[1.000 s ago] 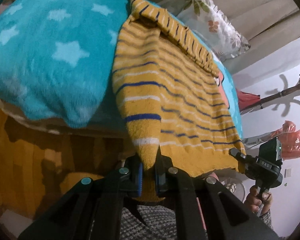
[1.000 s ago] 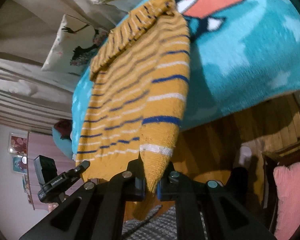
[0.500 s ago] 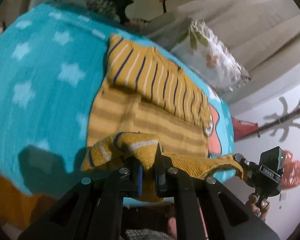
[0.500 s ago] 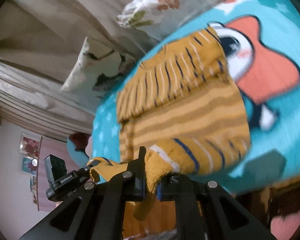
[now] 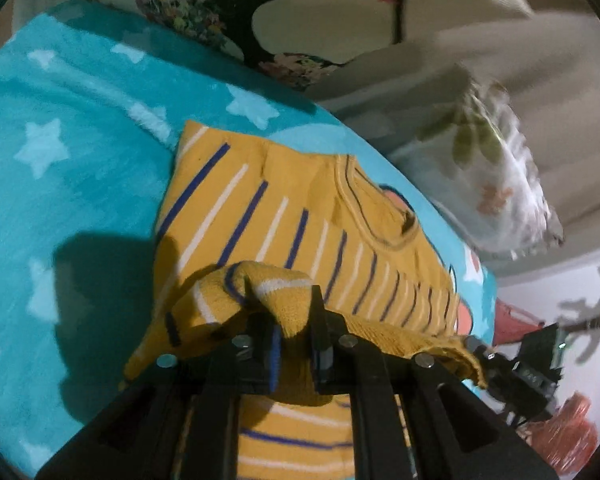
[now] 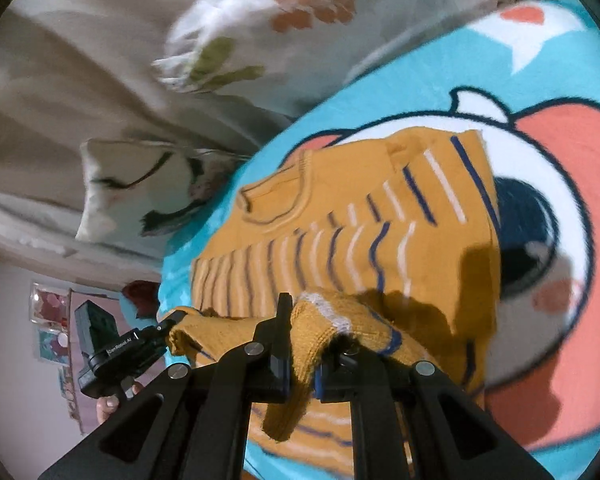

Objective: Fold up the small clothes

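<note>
A mustard sweater [image 5: 300,208] with blue and white stripes lies on the teal blanket [image 5: 60,180], its neckline at the far end. My left gripper [image 5: 296,320] pinches one hem corner, held over the striped chest. My right gripper [image 6: 304,320] pinches the other hem corner above the sweater [image 6: 340,200]. Both jaws are opening a little, with knit still between the pads. The hem edge stretches between the two grippers. The left wrist view shows the right gripper [image 5: 472,344] at the right. The right wrist view shows the left gripper [image 6: 172,320] at the left.
Floral pillows [image 5: 492,184] [image 6: 260,20] and a beige quilt lie just beyond the sweater's neckline. The blanket [image 6: 560,60] carries a large cartoon print beside the sweater. A person's hand [image 6: 108,404] holds the left gripper's handle.
Both grippers carried the hem from hanging over the bed's edge up and forward over the sweater toward the neckline, so the lower half now doubles over the upper half.
</note>
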A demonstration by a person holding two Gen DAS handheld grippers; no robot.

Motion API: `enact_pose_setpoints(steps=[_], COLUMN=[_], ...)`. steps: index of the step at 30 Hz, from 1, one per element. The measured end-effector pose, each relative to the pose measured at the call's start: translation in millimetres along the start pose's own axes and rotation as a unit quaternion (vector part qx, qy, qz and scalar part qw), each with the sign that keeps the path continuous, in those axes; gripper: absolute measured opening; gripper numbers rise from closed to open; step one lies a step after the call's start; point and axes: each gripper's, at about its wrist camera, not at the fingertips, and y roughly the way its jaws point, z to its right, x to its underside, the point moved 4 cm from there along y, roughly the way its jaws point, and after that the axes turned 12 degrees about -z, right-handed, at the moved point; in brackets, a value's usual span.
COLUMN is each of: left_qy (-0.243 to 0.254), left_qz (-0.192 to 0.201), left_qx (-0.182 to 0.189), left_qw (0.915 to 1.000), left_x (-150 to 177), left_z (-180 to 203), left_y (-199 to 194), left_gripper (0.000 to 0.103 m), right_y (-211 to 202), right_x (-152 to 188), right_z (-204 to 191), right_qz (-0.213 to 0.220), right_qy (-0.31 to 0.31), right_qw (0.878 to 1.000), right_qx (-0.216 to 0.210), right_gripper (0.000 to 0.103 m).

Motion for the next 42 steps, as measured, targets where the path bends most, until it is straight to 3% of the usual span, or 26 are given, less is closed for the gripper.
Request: enact_pose_setpoints(steps=[1,4,6,8,10,14,17,20,23,25,28,32,33,34,35,38,42], left_qy=[-0.008,-0.028,-0.046,-0.068,-0.095,-0.119,-0.115,-0.071,-0.029,-0.01,0.004,0.035,0.04,0.05,0.056,0.072,0.07], left_qz=[0.002,0.013,0.025,0.041,0.051,0.06,0.056,0.055,0.049,0.04,0.02,-0.009,-0.017,-0.03,-0.04,-0.033,-0.032], left_qx=[0.008,0.042,0.057,0.073,0.084,0.075,0.043,-0.02,-0.085,-0.115,-0.125,-0.152,-0.16,-0.174,-0.178,-0.177,-0.134], left_qw=[0.9999,0.9987,0.997,0.9942,0.9906,0.9882,0.9909,0.9957,0.9948,0.9926,0.992,0.9877,0.9862,0.9831,0.9816,0.9811,0.9879], left_x=[-7,-23,-33,-41,-48,-48,-39,-21,4,23,47,68,69,70,70,64,56], left_z=[-1,-5,-9,-16,-26,-41,-47,-44,-43,-46,-55,-60,-61,-63,-65,-71,-86], left_y=[3,5,3,0,-3,-12,-21,-32,-38,-37,-32,-14,-11,-6,-4,-18,-37], left_gripper=[0.012,0.031,0.044,0.049,0.055,0.056,0.057,0.057,0.058,0.059,0.061,0.062,0.053,0.036,0.006,0.007,0.007], right_y=[4,11,12,10,10,12,2,-11,-15,-9,15,63,78,88,104,132,163], right_x=[-8,-28,-44,-55,-67,-79,-89,-97,-99,-93,-78,-50,-39,-31,-20,2,13], right_z=[6,21,34,44,55,60,63,65,49,30,-9,-66,-83,-93,-108,-132,-151], right_qz=[-0.005,-0.008,0.001,0.012,0.013,0.009,0.028,0.04,0.039,0.021,-0.017,-0.077,-0.093,-0.101,-0.112,-0.126,-0.128], right_qy=[0.009,0.04,0.067,0.088,0.108,0.107,0.102,0.103,0.07,0.037,-0.024,-0.105,-0.132,-0.151,-0.178,-0.217,-0.248], right_qw=[1.0,0.999,0.996,0.993,0.989,0.991,0.991,0.992,0.995,0.998,0.999,0.991,0.987,0.983,0.978,0.967,0.954], right_qx=[-0.006,-0.034,-0.06,-0.082,-0.098,-0.085,-0.076,-0.068,-0.053,-0.049,-0.04,-0.031,-0.024,-0.012,0.009,0.049,0.112], right_gripper=[0.012,0.017,0.037,0.046,0.047,0.05,0.06,0.061,0.061,0.061,0.061,0.059,0.057,0.055,0.051,0.045,0.042])
